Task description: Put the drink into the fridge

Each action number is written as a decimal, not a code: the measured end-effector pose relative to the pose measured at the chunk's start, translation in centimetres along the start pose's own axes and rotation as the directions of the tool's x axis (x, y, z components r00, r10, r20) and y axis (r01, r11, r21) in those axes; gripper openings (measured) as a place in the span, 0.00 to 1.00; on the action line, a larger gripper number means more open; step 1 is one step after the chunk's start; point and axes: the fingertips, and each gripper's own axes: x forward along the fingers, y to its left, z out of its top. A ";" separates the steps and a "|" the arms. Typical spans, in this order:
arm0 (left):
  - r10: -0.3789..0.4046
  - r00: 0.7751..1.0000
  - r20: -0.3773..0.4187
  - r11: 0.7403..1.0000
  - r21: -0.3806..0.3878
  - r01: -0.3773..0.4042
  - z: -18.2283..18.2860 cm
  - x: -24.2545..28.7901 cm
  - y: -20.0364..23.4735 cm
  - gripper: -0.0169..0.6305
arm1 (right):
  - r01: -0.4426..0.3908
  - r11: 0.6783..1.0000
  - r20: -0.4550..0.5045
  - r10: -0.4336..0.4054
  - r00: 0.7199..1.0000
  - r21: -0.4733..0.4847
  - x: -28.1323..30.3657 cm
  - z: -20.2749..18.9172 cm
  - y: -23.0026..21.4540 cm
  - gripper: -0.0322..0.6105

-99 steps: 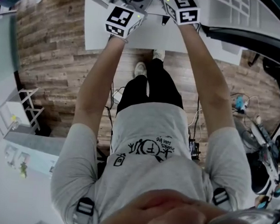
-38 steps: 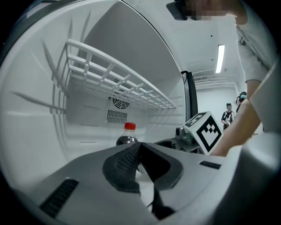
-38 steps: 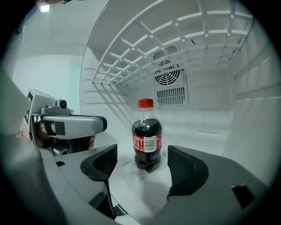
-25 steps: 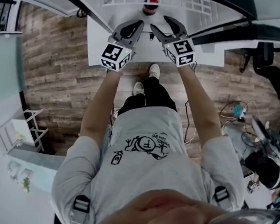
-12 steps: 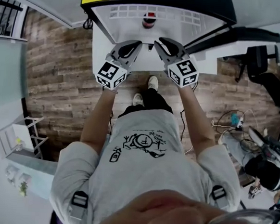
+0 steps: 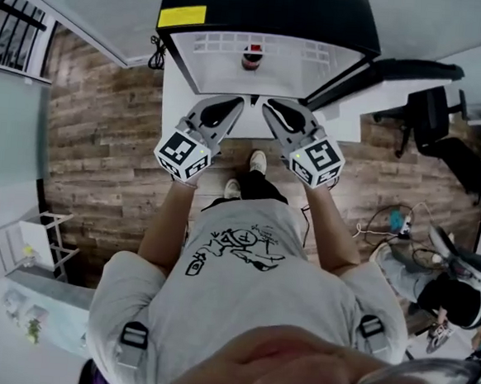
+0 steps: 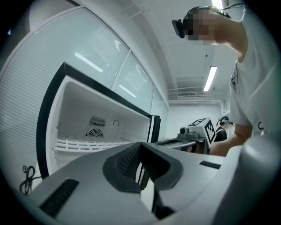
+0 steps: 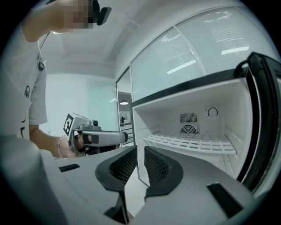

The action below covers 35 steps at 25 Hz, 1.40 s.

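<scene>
Inside the fridge [image 6: 272, 7]: we see the drink [image 6: 252, 56] standing upright on the white shelf [image 6: 291, 71], far back and about midway across, well apart from both grippers.
Fridge body: black outside with a yellow label [image 6: 181, 15] on its top edge and white inside. It stands open in front of us, with the door [image 6: 399, 71] swung out to our right.
Left gripper: the left gripper [image 6: 233, 104] points level toward the open compartment, in front of it. Its jaws are clenched to a thin slit and nothing sits between the pads.
Right gripper: the right gripper [image 6: 269, 106] is just beside the left one and tips slightly downward. Its jaws have just been closing and are now drawn nearly together, with nothing in them.
Marker cubes: each gripper's cube faces up at us, the left cube [image 6: 181, 153] and the right cube [image 6: 318, 160] on either side of our feet.
Back wall: from the right gripper view we make out a round vent [image 8: 189, 129], a grille above it and a small dial [image 8: 212, 112]. A white wire rack [image 8: 189, 143] runs across below them.
Floor: we stand on wood planks [image 6: 87, 134], our shoes [image 6: 260, 159] close to the fridge front.
Surroundings: an office chair [image 6: 433, 111] stands off to our right. In the left gripper view a cord [image 7: 26, 178] hangs by the wall beside the fridge.
</scene>
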 end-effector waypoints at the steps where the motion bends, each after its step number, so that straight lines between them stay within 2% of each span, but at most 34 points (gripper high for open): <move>1: -0.007 1.000 0.009 1.000 0.000 0.007 0.8 -0.3 -0.6 0.03 | -0.006 1.000 0.006 0.006 1.000 -0.004 -0.4 0.5 0.6 0.16; 9: -0.085 0.995 0.045 0.996 0.002 0.085 5.2 -2.2 -6.1 0.03 | -0.020 0.999 0.048 0.022 0.999 -0.037 -4.0 5.9 3.4 0.15; 19: -0.104 0.993 0.050 0.995 0.011 0.104 8.6 -4.8 -10.4 0.03 | -0.047 0.997 0.112 0.053 0.992 -0.057 -7.8 11.6 7.7 0.14; 22: -0.106 0.993 0.057 0.994 0.012 0.105 9.3 -5.4 -11.4 0.03 | -0.046 0.997 0.105 0.053 0.993 -0.068 -8.4 12.3 8.9 0.14; 25: -0.093 0.994 0.054 0.995 0.026 0.092 9.6 -5.6 -11.9 0.03 | -0.048 0.998 0.118 0.052 0.992 -0.034 -8.8 12.7 9.3 0.13; 35: -0.091 0.995 0.039 0.995 0.032 0.090 9.8 -5.3 -11.4 0.03 | -0.015 1.000 0.134 0.018 0.991 -0.026 -8.9 13.0 9.2 0.12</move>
